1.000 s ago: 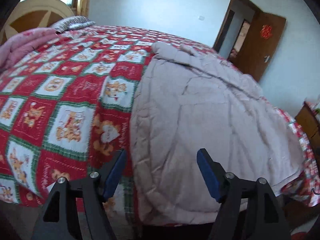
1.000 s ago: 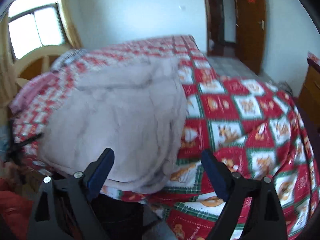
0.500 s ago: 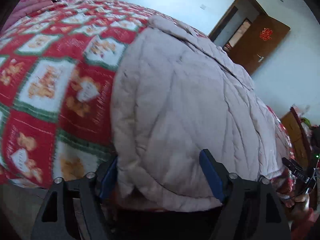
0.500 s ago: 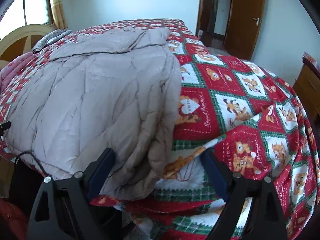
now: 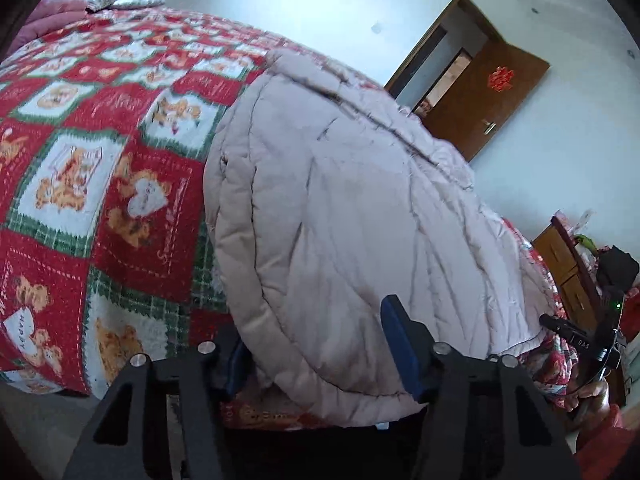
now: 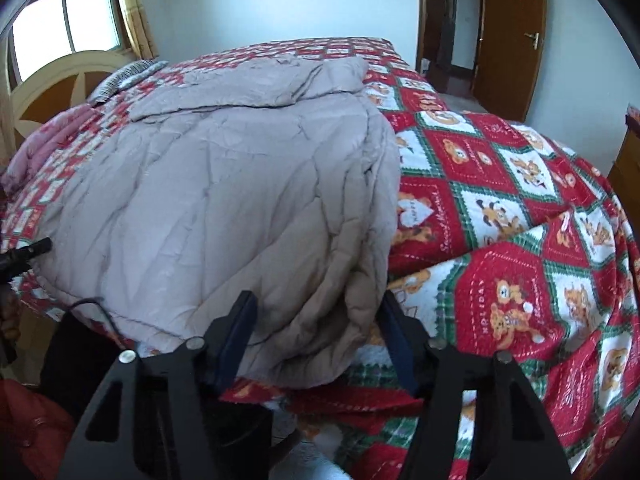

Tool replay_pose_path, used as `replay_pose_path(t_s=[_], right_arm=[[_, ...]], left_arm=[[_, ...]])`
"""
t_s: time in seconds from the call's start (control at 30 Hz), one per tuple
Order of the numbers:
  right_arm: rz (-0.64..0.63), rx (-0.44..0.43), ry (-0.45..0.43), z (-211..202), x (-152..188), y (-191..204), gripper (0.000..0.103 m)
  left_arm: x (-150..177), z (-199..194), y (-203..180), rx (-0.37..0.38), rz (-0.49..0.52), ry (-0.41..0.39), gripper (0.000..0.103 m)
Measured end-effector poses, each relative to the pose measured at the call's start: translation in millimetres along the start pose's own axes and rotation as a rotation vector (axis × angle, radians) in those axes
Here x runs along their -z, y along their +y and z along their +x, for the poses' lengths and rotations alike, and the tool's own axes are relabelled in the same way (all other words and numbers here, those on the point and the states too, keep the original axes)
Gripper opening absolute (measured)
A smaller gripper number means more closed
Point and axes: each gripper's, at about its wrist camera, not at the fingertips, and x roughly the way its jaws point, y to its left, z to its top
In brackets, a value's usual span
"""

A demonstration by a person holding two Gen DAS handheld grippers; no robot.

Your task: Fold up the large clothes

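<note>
Down at the near edge of the bed (image 6: 520,208), both my claws are at the hem of the big padded garment (image 6: 224,200), a pale beige quilted coat spread flat over the red teddy-bear bedspread (image 5: 80,184). The coat lies lengthwise, its near hem hanging just over the bed's edge and its far end, folded over in a loose flap, reaching toward the far side of the bed.

My left claw (image 5: 320,344) has the coat's near left corner between its blue pads, and its jaws are closing; the left pad sits tucked under the hem beside the bedspread, the right pad lies against the quilted top. Whether they already pinch the cloth I cannot tell.

My right claw (image 6: 316,344) straddles the coat's near right corner, jaws also closing, with the thick rolled hem bulging between the two blue pads. Again I cannot tell if the pads press it yet.

Beyond the bed stands a brown door (image 6: 508,36), with the window (image 6: 64,28) and the headboard (image 6: 60,84) off to the other side.
</note>
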Motion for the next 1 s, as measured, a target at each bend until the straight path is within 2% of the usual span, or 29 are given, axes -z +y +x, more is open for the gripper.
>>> replay_pose_path(t_s=[0.1, 0.17, 0.23, 0.33, 0.37, 0.4, 0.43, 0.47, 0.5, 0.53, 0.6, 0.73, 0.9, 1.0], right_arm=[[0.021, -0.057, 0.014, 3.8, 5.7, -0.6, 0.052], [0.058, -0.091, 0.008, 10.3, 6.4, -3.0, 0.052], [0.088, -0.108, -0.014, 13.6, 2.9, -3.9, 0.055], [0.131, -0.132, -0.021, 17.8, -2.7, -3.7, 0.056], [0.133, -0.134, -0.014, 19.2, -3.0, -3.4, 0.054], [0.124, -0.110, 0.002, 22.1, -3.0, -2.3, 0.043], [0.118, -0.090, 0.015, 24.8, -3.2, -3.1, 0.030], [0.119, -0.078, 0.026, 27.5, -1.5, -4.0, 0.028], [0.126, -0.081, 0.012, 25.7, -0.6, -5.2, 0.024], [0.138, -0.091, 0.006, 23.6, 0.4, -6.4, 0.021], [0.177, -0.132, -0.017, 17.1, 0.2, -9.5, 0.018], [0.239, -0.245, -0.074, -4.2, -6.9, -14.7, 0.016], [0.286, -0.327, -0.107, -21.7, -13.8, -14.6, 0.016], [0.302, -0.367, -0.115, -29.5, -9.7, -14.5, 0.016]], left_arm=[[-4.6, -1.4, -0.9, -0.006, 0.008, -0.024, 0.060], [-7.3, 7.5, 1.7, -0.022, -0.013, 0.003, 0.060], [-7.4, 17.7, 5.2, -0.032, -0.043, 0.045, 0.066], [-6.3, 16.6, 7.5, 0.003, -0.064, 0.034, 0.071], [-6.6, 16.0, 8.0, 0.015, -0.068, 0.030, 0.070], [-6.3, 15.2, 8.2, 0.026, -0.068, 0.026, 0.070], [-5.8, 13.8, 8.2, 0.037, -0.066, 0.013, 0.065], [-4.8, 12.2, 7.8, 0.039, -0.062, 0.003, 0.057], [-3.7, 10.7, 7.5, 0.035, -0.056, -0.006, 0.035], [-4.1, 9.3, 7.7, 0.028, -0.054, -0.014, 0.026], [-6.7, 3.0, 7.8, 0.066, -0.066, -0.039, 0.018], [-22.7, -19.0, -4.5, 0.124, -0.035, -0.114, 0.014], [-38.7, -47.6, -22.8, 0.214, -0.004, -0.200, 0.013], [-46.4, -58.3, -34.1, 0.230, 0.038, -0.230, 0.012]])
